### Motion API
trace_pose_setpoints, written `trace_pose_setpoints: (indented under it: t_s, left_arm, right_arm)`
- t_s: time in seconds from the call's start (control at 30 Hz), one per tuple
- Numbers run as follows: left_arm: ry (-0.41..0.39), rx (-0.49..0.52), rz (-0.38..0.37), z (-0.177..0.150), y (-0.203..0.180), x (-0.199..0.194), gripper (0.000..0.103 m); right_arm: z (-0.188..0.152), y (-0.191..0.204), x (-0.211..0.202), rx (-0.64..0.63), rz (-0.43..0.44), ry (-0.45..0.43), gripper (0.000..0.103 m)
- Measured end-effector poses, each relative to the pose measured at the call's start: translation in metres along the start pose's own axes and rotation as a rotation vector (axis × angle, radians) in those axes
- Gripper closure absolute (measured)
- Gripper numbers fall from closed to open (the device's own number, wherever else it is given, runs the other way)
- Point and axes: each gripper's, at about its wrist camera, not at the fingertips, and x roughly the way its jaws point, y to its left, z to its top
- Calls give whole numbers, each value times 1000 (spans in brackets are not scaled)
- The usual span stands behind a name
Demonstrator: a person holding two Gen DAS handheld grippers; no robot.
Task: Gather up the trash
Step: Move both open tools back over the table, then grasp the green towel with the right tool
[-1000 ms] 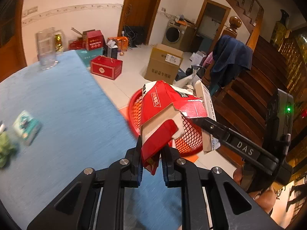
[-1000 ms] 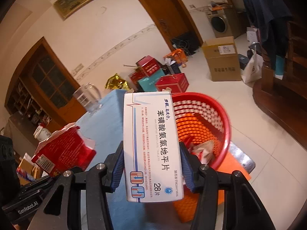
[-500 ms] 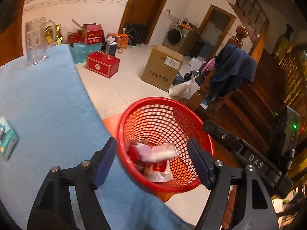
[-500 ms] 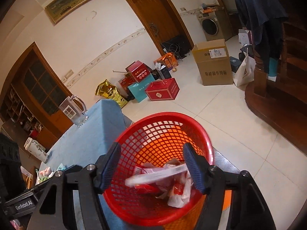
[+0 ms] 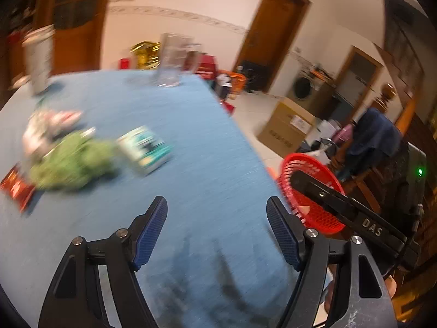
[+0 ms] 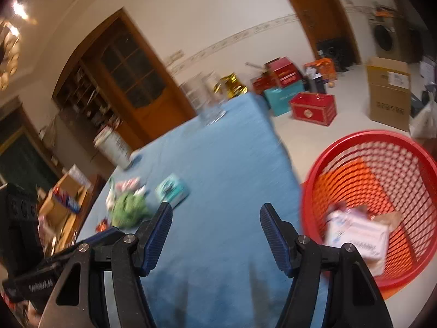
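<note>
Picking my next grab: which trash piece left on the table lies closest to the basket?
The teal box, at the pile's edge toward the red basket. The green wrapper and the rest lie beyond it.

Both grippers, left (image 5: 215,232) and right (image 6: 215,235), now empty and spread, have swung from the red basket (image 6: 368,147) back over the blue table (image 5: 191,169); the white medicine box (image 6: 357,235) lies inside the basket.

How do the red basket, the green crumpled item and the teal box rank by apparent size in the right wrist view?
1. red basket, by far the largest, but also nearest the camera.
2. green crumpled item.
3. teal box, close to the green item; blur makes this order unsure.
</note>
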Motion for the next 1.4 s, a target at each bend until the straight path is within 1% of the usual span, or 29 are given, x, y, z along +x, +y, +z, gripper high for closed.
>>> trace_pose_setpoints:
  t_s: [0.1, 0.23, 0.3, 0.43, 0.5, 0.6, 0.67, 0.7, 0.73, 0.8, 0.87, 0.93, 1.0, 1.03, 1.07, 1.1, 1.17, 1.2, 1.27, 1.3, 1.4]
  left_arm:
    - [7, -45, 36, -18, 30, -20, 29]
    - [4, -82, 99, -43, 70, -45, 29]
    - [5, -132, 124, -54, 98, -57, 29]
    - [-6, -211, 157, -66, 142, -79, 29]
    - [-23, -234, 175, -68, 161, -90, 29]
    - [-41, -259, 180, -71, 178, -101, 29]
    - [-53, -269, 181, -71, 184, -105, 29]
    - [-58, -272, 184, -72, 188, -106, 29]
    - [-57, -273, 188, -72, 192, -106, 29]
    - [-57, -282, 189, -73, 199, -107, 29]
    - [-55, -290, 186, -74, 207, -108, 29]
    - [-58, -297, 192, -77, 214, -113, 29]
    - [-67, -310, 189, -79, 220, -117, 29]
    - [-71, -315, 187, -79, 224, -119, 29]
    - [-75, -321, 187, -80, 227, -121, 29]
    - [-77, -325, 186, -80, 230, -122, 29]
    - [-83, -334, 179, -80, 235, -124, 29]
    - [-86, -338, 178, -80, 237, -125, 29]
    - [-88, -344, 176, -80, 240, -125, 29]
    - [-88, -347, 176, -78, 240, -125, 29]
    - [-85, -350, 177, -79, 240, -124, 29]
  right_arm:
    - [-21, 17, 2, -18, -2, 25, 32]
    - [-41, 30, 7, -19, -15, 59, 32]
    - [-51, 44, 10, -32, -11, 79, 32]
    - [-59, 75, 21, -76, 32, 124, 32]
    - [-53, 98, 34, -108, 77, 154, 32]
    - [-33, 130, 62, -172, 99, 170, 32]
    - [-13, 150, 94, -195, 107, 205, 32]
    - [-4, 159, 112, -191, 135, 228, 32]
    - [5, 165, 128, -192, 156, 232, 32]
    - [20, 174, 162, -194, 153, 233, 32]
    - [28, 177, 190, -193, 171, 246, 32]
    - [28, 178, 214, -202, 155, 286, 32]
    - [19, 179, 226, -212, 175, 329, 32]
    - [13, 181, 227, -231, 183, 350, 32]
    - [6, 184, 225, -264, 174, 364, 30]
    - [-4, 190, 219, -316, 153, 365, 29]
    - [-19, 204, 202, -413, 162, 349, 22]
    - [-30, 212, 191, -476, 160, 343, 21]
    - [-43, 225, 183, -570, 122, 334, 21]
    - [-48, 230, 181, -620, 92, 314, 21]
    - [-50, 237, 195, -717, -19, 267, 21]
